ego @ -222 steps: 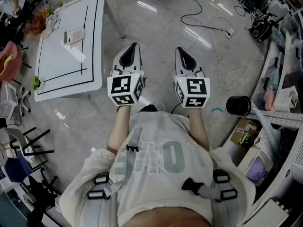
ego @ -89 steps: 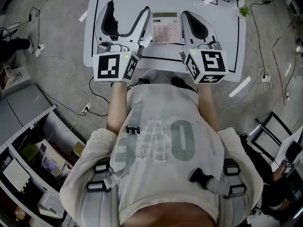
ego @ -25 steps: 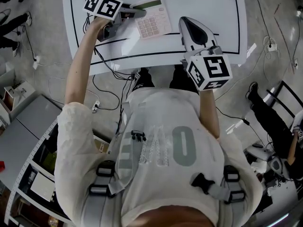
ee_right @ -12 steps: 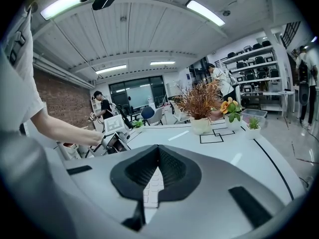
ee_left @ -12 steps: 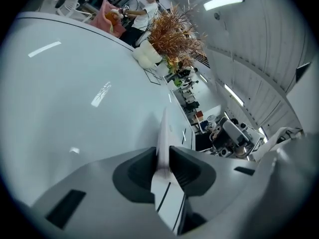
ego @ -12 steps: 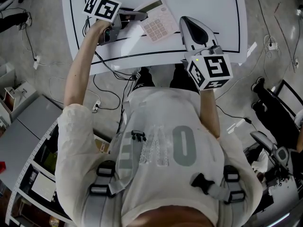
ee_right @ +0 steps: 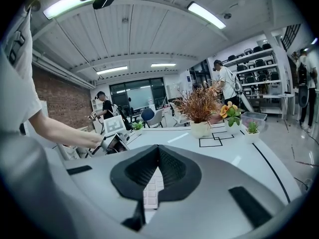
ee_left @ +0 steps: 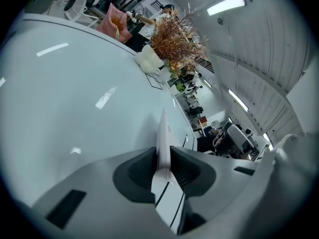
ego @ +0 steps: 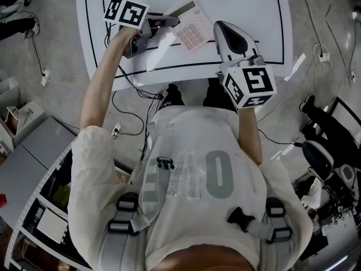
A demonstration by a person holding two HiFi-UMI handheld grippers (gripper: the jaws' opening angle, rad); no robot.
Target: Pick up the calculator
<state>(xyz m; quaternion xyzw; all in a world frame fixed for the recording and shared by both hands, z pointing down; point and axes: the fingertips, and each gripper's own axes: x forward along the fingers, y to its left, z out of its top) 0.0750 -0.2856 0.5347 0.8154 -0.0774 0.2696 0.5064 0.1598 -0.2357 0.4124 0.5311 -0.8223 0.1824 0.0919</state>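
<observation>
One calculator (ego: 192,27), one table (ego: 248,1), two grippers — left gripper (ego: 172,21) and right gripper (ego: 219,25).

White black-lined table (ego: 248,4) on grey cable-strewn floor (ego: 59,38); brick wall (ee_right: 62,101), ceiling strip lights (ee_right: 206,15).

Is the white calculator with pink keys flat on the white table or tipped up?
Tipped up: the left gripper pinches one edge, and the calculator slants off the table. Whether its far edge touches, cannot tell.
</observation>
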